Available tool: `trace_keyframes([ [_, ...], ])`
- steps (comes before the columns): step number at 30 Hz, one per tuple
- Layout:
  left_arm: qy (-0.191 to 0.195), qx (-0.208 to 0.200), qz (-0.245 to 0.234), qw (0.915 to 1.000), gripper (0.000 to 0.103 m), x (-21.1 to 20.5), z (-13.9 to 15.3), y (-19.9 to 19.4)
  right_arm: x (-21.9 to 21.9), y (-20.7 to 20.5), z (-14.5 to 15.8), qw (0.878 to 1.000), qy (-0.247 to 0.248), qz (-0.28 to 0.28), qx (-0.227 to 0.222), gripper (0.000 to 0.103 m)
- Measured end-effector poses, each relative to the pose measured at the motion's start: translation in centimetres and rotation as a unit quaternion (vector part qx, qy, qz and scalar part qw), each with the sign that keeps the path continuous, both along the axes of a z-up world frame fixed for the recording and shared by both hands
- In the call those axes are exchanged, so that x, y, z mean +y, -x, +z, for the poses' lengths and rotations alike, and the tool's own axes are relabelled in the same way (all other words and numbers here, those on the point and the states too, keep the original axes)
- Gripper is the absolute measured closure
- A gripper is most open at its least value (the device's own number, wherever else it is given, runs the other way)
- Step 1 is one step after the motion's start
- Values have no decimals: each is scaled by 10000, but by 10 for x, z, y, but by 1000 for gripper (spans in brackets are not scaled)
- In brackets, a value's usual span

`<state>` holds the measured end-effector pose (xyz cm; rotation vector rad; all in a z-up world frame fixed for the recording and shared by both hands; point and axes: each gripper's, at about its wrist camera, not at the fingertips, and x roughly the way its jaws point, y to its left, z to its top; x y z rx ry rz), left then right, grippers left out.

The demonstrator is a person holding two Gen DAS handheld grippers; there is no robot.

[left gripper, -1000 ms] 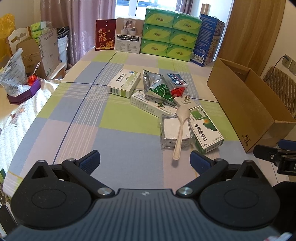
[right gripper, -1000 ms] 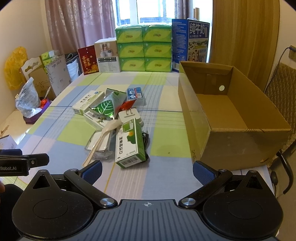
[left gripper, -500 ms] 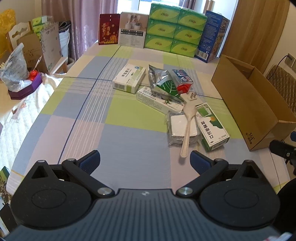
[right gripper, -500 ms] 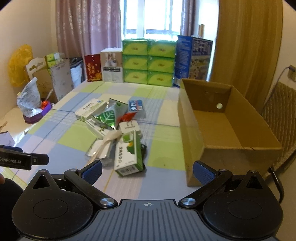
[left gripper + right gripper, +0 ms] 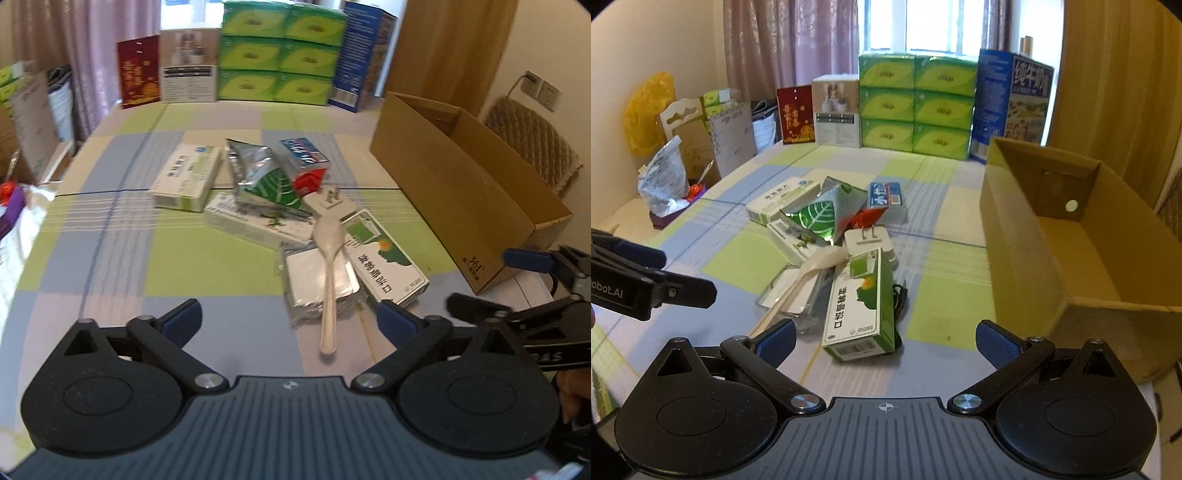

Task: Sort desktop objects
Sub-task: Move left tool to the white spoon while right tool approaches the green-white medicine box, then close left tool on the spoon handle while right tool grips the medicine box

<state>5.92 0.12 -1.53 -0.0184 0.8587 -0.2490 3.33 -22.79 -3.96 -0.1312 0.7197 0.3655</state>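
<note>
Checked pastel cloth covers the table (image 5: pixel 122 266), where the objects to sort lie heaped at centre: a long cream plastic spoon (image 5: pixel 330 280) rests across a clear-wrapped white packet (image 5: pixel 314 277), touching a green-and-white medicine carton (image 5: pixel 858 306), with a silver leaf-print foil pouch (image 5: pixel 258 177), a white plug adapter (image 5: pixel 866 240) and flatter white cartons behind. An open brown cardboard box (image 5: pixel 1071 251) stands just beside the heap. Left hand-held gripper (image 5: pixel 288 317) and right hand-held gripper (image 5: pixel 884 338) both hover low with fingers spread wide, holding nothing. Risk: the spoon, merely balanced, may slide off if the packet beneath is nudged; the stacked cartons may shift together.
</note>
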Motion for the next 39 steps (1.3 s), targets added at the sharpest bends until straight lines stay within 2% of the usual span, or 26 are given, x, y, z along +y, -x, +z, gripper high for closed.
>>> trace_keyframes([
  [2,36,59,-105,9999,16,-2,-7,-11,1,-9,-9,10000,21,85,2,2],
  [4,116,71,-249,9996,27,-4,-13,-19,1,-14,-14,9999,6,168,-9,2],
  [7,149,50,-447,9989,34,-10,-21,-27,4,-22,-24,9995,12,307,41,3],
  [9,190,48,-555,9983,39,-12,-26,-31,7,-28,-30,9992,35,398,87,19],
  [10,222,61,-589,9980,46,-13,-27,-33,8,-31,-32,9990,61,424,104,21],
  [13,242,45,-673,9974,54,-15,-31,-38,12,-39,-41,9987,140,472,115,24],
  [16,296,106,-681,9972,59,-17,-35,-44,18,-44,-46,9981,193,574,139,25],
  [22,351,140,-677,9970,60,-21,-40,-56,34,-48,-58,9946,606,834,73,31],
  [27,247,144,-722,9970,63,-27,-46,-60,36,-53,-65,9940,700,836,127,44],
  [32,175,102,-803,9966,66,-36,-47,-62,26,-52,-60,9968,507,589,164,46],
  [35,151,75,-801,9966,75,-40,-48,-65,19,-48,-57,9978,501,403,178,46],
  [37,179,63,-753,9970,87,-40,-47,-68,18,-44,-57,9976,552,369,173,46],
  [39,171,63,-714,9973,93,-40,-47,-71,18,-42,-58,9976,554,377,166,46],
])
